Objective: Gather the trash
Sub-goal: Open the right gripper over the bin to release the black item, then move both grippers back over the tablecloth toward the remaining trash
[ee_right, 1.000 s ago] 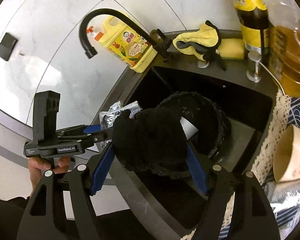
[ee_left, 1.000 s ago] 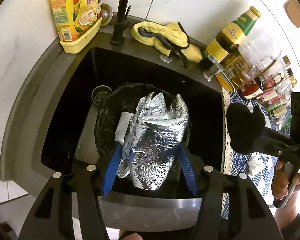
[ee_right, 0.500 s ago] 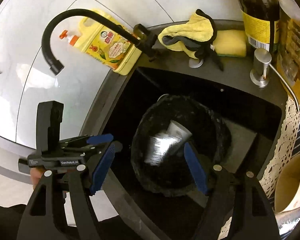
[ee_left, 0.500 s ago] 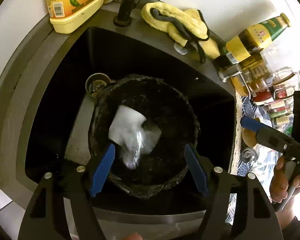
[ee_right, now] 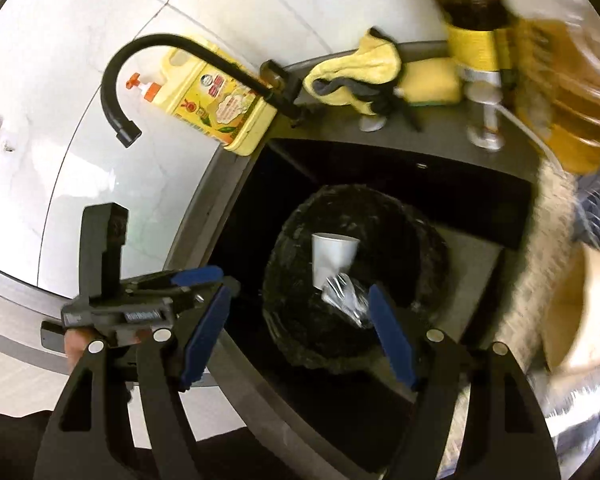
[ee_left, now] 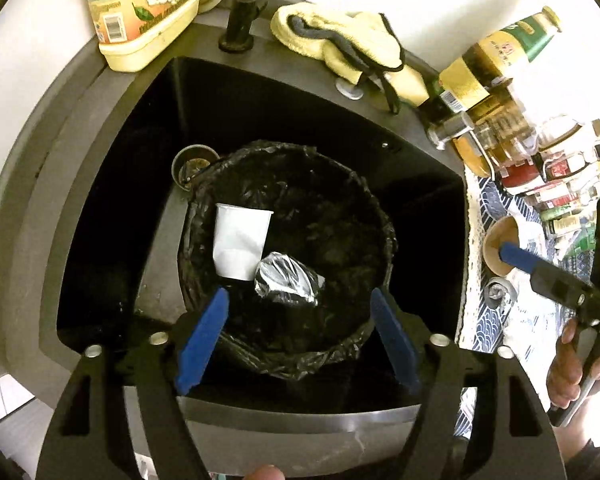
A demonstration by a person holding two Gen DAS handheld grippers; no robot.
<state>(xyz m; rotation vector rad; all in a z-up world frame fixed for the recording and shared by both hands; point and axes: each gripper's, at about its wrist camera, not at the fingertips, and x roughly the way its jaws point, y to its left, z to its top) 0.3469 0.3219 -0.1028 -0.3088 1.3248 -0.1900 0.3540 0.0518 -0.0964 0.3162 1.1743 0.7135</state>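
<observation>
A bin lined with a black bag stands in the dark sink. Inside it lie a white paper cup and a crumpled silver foil wrapper. My left gripper is open and empty, just above the bin's near rim. My right gripper is open and empty, above the bin's near side; the bin, cup and foil show below it. The left gripper also shows in the right wrist view.
A yellow detergent jug, black faucet and yellow cloth sit behind the sink. Bottles and jars crowd the right counter. A brown paper cup stands on the blue patterned cloth.
The left gripper opened and dropped the foil wrapper into the bin. The right gripper opened and let go of a black wad, which is no longer seen. Both moved slightly.
</observation>
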